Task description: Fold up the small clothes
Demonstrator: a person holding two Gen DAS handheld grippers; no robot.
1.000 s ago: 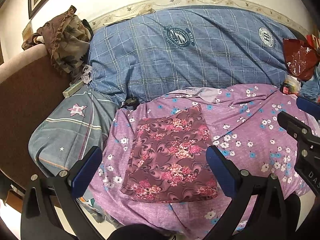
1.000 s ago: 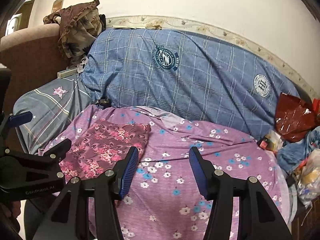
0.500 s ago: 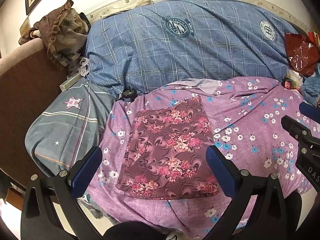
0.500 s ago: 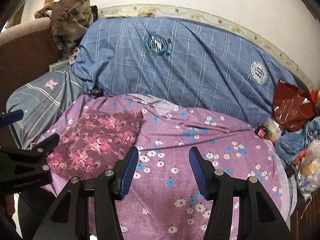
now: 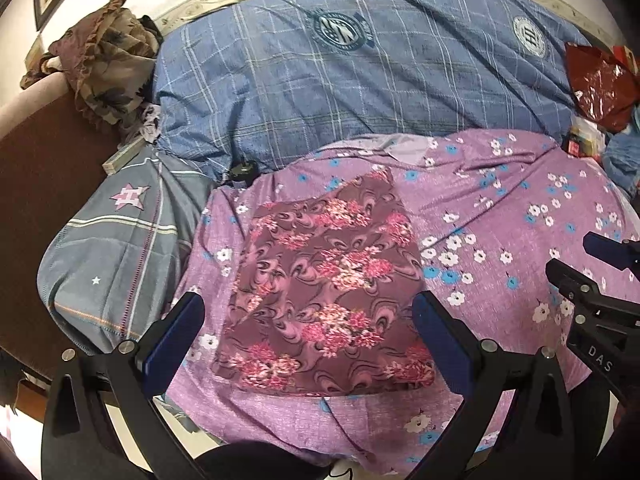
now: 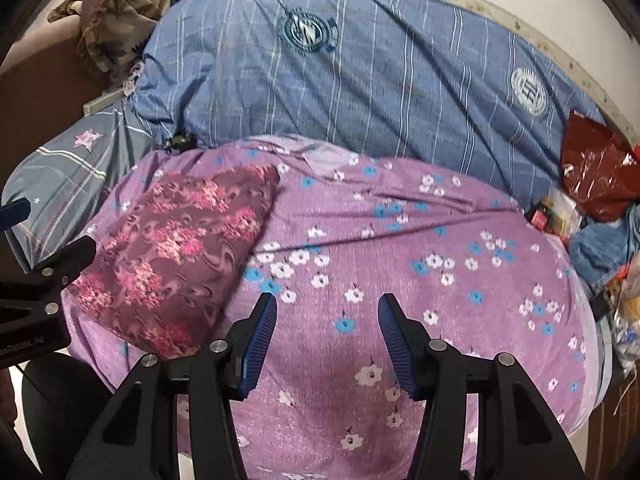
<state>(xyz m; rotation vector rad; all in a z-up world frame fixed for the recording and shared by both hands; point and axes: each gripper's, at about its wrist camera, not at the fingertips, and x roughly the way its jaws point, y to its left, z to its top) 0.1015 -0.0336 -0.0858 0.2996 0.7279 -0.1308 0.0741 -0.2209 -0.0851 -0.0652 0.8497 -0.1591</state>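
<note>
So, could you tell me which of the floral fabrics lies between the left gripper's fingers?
The maroon floral cloth, dark with pink swirls; the lilac sheet under it has small white and blue flowers.

The folded floral garment (image 5: 328, 280) is soft matt cloth, as is the purple bedsheet (image 5: 500, 208). The red bag (image 6: 596, 172) looks glossy, crinkled plastic.

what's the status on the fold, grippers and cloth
Left gripper open, over the maroon floral cloth. Right gripper open, empty, over the purple sheet. Cloth lies flat, untouched. Nothing in the way.
</note>
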